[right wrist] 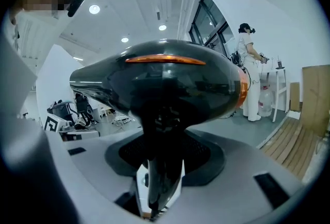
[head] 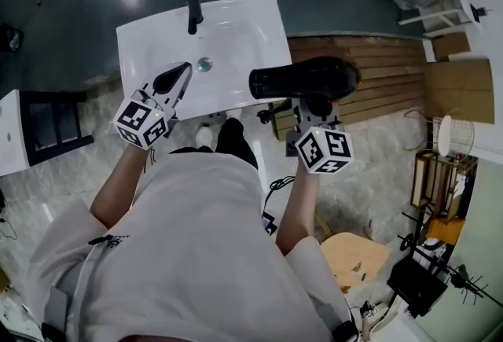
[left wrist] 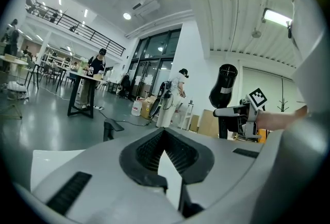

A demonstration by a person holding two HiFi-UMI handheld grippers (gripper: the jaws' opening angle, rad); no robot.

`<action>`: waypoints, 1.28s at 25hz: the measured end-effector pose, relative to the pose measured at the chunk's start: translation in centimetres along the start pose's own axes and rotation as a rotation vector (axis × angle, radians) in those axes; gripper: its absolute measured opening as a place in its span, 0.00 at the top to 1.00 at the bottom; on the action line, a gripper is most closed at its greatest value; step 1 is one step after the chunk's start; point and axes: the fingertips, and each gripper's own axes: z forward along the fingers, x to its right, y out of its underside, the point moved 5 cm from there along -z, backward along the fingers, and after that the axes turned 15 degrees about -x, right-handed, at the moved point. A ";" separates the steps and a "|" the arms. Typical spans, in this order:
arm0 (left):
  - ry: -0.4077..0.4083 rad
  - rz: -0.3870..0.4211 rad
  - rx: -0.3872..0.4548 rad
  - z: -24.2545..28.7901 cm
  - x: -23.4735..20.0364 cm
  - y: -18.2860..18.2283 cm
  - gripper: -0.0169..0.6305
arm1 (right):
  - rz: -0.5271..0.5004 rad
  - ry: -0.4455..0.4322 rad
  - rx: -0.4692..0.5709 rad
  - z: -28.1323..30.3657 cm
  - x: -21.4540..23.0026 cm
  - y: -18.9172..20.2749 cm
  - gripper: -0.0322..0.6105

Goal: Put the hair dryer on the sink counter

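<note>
The black hair dryer [head: 302,79] lies level in the air over the right front edge of the white sink [head: 244,26], its nozzle pointing left. My right gripper [head: 318,108] is shut on its handle from below; in the right gripper view the dryer's body [right wrist: 165,84] fills the middle and the handle runs down between the jaws. My left gripper [head: 181,71] hovers over the sink's front left part, shut, with nothing in it. In the left gripper view the dryer [left wrist: 223,86] stands upright at the right.
A black faucet [head: 193,12] stands at the sink's back and a drain [head: 205,64] sits in the basin. A slatted wooden platform [head: 377,73] and a cardboard box [head: 460,89] lie to the right. A black stand [head: 51,124] is on the left.
</note>
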 end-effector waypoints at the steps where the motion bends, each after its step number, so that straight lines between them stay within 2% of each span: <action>1: -0.005 -0.002 0.002 0.3 -0.1 -0.2 0.97 | -0.005 -0.003 -0.005 0.4 0.4 -0.3 0.68; 7: -0.031 -0.028 0.010 2.8 -1.2 -1.4 0.97 | -0.039 -0.030 -0.047 4.0 2.4 -2.1 0.68; 18: -0.106 -0.067 -0.006 7.8 -2.7 -4.0 0.97 | -0.166 -0.138 -0.188 12.3 6.1 -5.2 0.68; 32: -0.223 -0.149 -0.016 9.5 -4.7 -4.0 0.97 | -0.326 -0.293 -0.393 23.2 6.0 -4.9 0.68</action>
